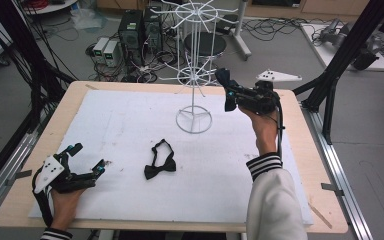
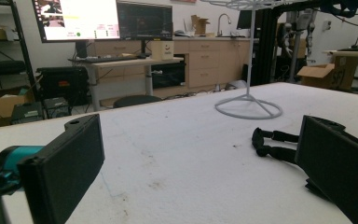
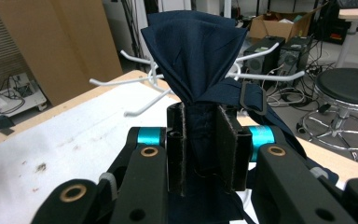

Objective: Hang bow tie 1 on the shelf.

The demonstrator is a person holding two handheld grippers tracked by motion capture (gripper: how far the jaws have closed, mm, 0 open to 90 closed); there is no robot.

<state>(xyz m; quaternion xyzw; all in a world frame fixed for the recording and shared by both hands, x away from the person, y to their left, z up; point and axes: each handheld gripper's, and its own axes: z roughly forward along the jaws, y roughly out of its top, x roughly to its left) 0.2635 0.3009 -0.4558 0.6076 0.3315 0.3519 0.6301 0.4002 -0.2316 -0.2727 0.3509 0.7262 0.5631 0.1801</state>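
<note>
My right gripper [image 1: 231, 95] is raised above the table beside the white wire rack [image 1: 195, 75], shut on a navy bow tie [image 3: 193, 51] pinched at its middle between the pads. The tie's fanned end stands up in front of the rack's lower hooks [image 3: 135, 81]. A black bow tie [image 1: 160, 162] with its strap lies flat on the white foam board [image 1: 130, 125], also the black bow tie [image 2: 272, 142] ahead of the left jaws. My left gripper [image 1: 87, 157] rests low at the board's front left, open, nothing between its fingers [image 2: 63, 172].
The rack's round base [image 1: 194, 120] stands at the board's far middle. Past the table's far edge are computer towers [image 1: 132, 30], a stool [image 1: 205, 45] and cables on the floor. A black frame post [image 1: 350, 50] rises at the right.
</note>
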